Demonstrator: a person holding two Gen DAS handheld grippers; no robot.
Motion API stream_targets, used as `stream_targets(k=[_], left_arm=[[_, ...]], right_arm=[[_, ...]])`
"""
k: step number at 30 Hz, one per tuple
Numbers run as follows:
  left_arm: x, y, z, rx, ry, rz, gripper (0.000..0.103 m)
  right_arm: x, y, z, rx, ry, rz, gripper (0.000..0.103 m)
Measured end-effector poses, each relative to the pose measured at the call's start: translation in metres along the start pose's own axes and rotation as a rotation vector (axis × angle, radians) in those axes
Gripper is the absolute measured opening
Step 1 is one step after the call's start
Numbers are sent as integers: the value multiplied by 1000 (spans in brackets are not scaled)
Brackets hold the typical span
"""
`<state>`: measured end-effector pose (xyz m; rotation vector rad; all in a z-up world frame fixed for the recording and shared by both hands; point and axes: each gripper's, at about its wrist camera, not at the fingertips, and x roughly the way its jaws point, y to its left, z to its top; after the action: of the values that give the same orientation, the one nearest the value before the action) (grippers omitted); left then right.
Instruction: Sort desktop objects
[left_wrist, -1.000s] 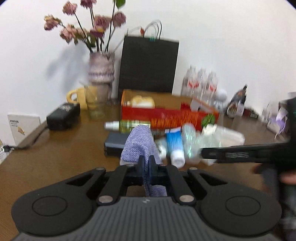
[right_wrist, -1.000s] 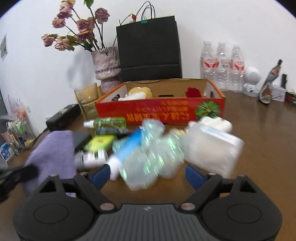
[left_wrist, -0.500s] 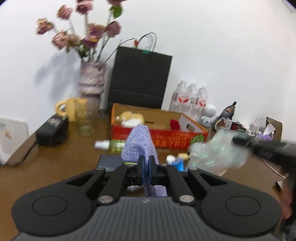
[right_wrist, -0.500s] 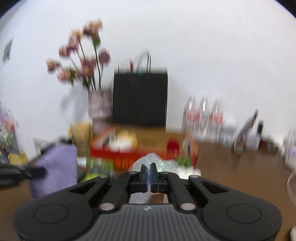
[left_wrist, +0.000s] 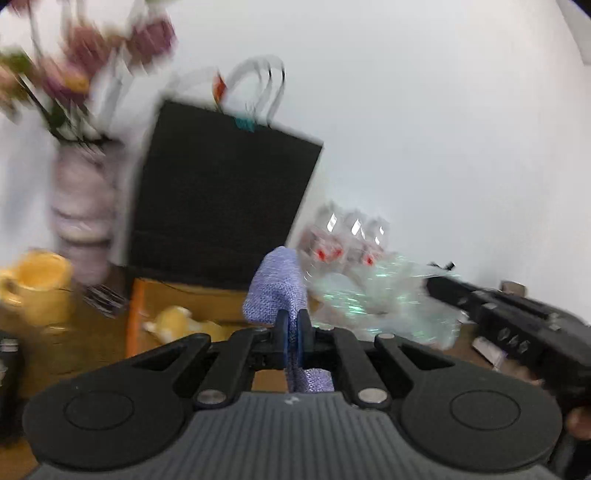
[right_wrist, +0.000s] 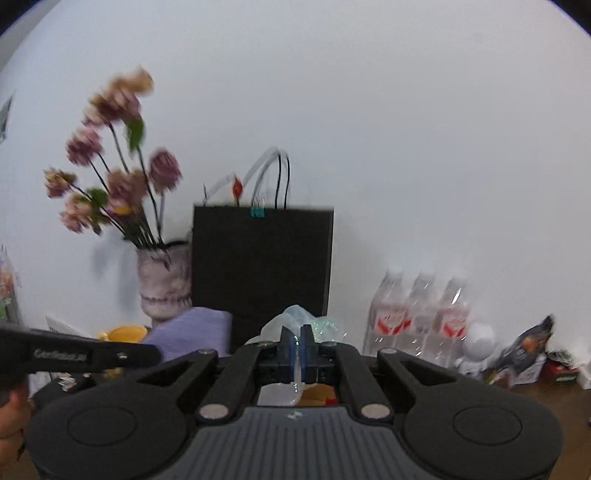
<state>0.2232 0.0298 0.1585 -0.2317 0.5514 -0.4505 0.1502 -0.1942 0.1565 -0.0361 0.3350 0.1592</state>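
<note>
The purple cloth (left_wrist: 276, 291) is clamped between your left gripper (left_wrist: 291, 328) fingers, raised before the black bag (left_wrist: 221, 206) at 12 o'clock; your right gripper (right_wrist: 296, 343) pinches the clear plastic bag (right_wrist: 295, 319), at 3 o'clock of the cloth.

Left gripper (left_wrist: 291, 328) clamped on purple cloth (left_wrist: 277, 291); cloth sticks up past the fingertips and hangs below them too. Frame heavily motion-blurred. Black bag (left_wrist: 221, 206) at 12 o'clock behind the cloth, white handles on top. Vase (left_wrist: 79, 206) with pink flowers (left_wrist: 74, 74) at 10 o'clock. Yellow mug (left_wrist: 35, 284) at 9 o'clock. Orange box (left_wrist: 177, 306) under the bag, a yellow item (left_wrist: 177, 319) inside, too blurred to identify. Water bottles (left_wrist: 347, 247) at 1 o'clock. Right gripper (left_wrist: 439, 282) enters from 3 o'clock, pinching crinkly clear plastic wrap (left_wrist: 380, 302), just right of the cloth. Brown table (left_wrist: 48, 358) low left.
</note>
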Motion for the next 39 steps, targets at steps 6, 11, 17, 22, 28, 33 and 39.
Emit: stream_targets(k=[6,11,17,22,28,33,39], left_arm=[[115,23,-27,72,251,218,46],[107,31,-31,56,209,215,68],[70,5,-23,87,201,295,76],[19,-22,-47,101,170,333,92],[-65,-64,-114,149,32,376,102],[-108,-68,-186,100,16,350,103],[-114,-57,-236,112,86,394,103]], right_arm=[[127,-27,-58,-14,429,-185,25],[126,-33,-62,-9,438,-175,60],[94,-28,-38,73,428,-64,63],[44,-9,-44,98,402,-21,67],[-49,12,-86,118,303,-7,72],[-110,25,-142,123,249,-23,88],[-121,42,-199,54,320,-14,88]])
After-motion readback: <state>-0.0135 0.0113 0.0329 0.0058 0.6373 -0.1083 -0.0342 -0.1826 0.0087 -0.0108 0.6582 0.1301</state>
